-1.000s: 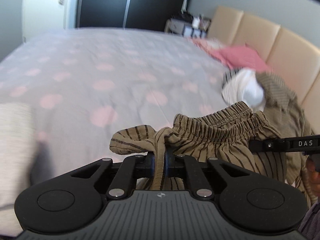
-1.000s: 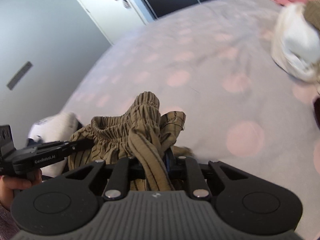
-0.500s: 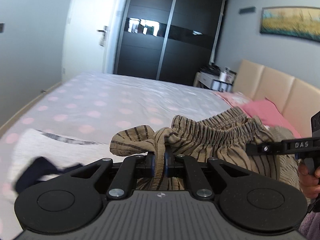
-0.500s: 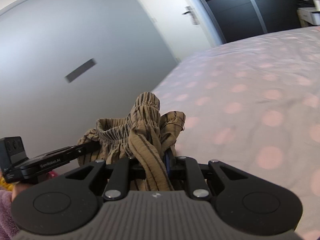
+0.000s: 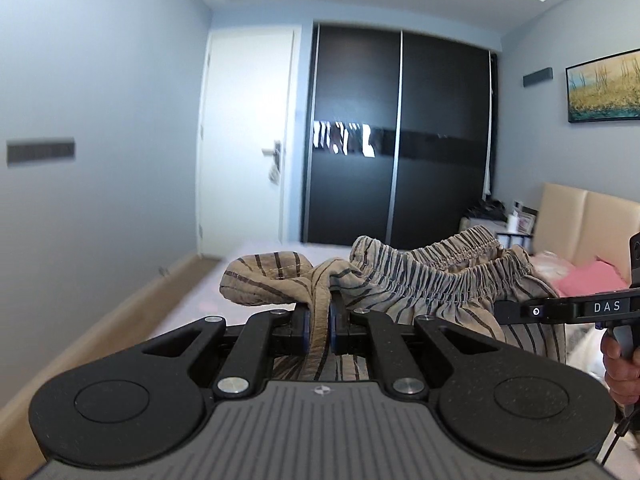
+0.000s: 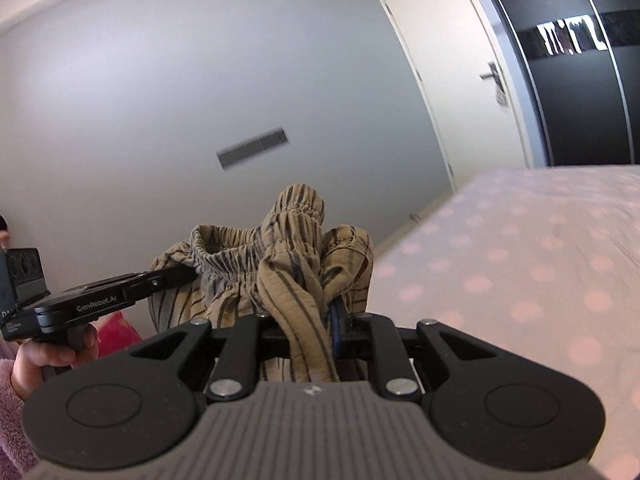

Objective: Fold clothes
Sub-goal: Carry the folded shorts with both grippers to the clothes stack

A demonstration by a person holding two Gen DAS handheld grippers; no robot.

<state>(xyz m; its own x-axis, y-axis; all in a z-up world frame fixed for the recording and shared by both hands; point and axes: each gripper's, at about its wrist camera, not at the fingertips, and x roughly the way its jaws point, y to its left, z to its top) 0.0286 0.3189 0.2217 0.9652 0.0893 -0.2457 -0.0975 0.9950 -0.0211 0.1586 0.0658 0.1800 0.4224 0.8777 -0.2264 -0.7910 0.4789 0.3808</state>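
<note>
Left gripper (image 5: 319, 322) and right gripper (image 6: 320, 322), each pressed together on the elastic waistband of tan striped shorts (image 5: 432, 276), which hang stretched between them in the air. Dotted bedspread (image 6: 520, 272) to the right; dark wardrobe (image 5: 400, 140) and white door (image 5: 248, 140) beyond.

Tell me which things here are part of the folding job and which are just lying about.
Part of the job:
striped shorts, held up by the waistband
left gripper, shut on the shorts
right gripper, shut on the shorts
bed

Lying about:
pink garment by the headboard
wardrobe
door
painting
</note>
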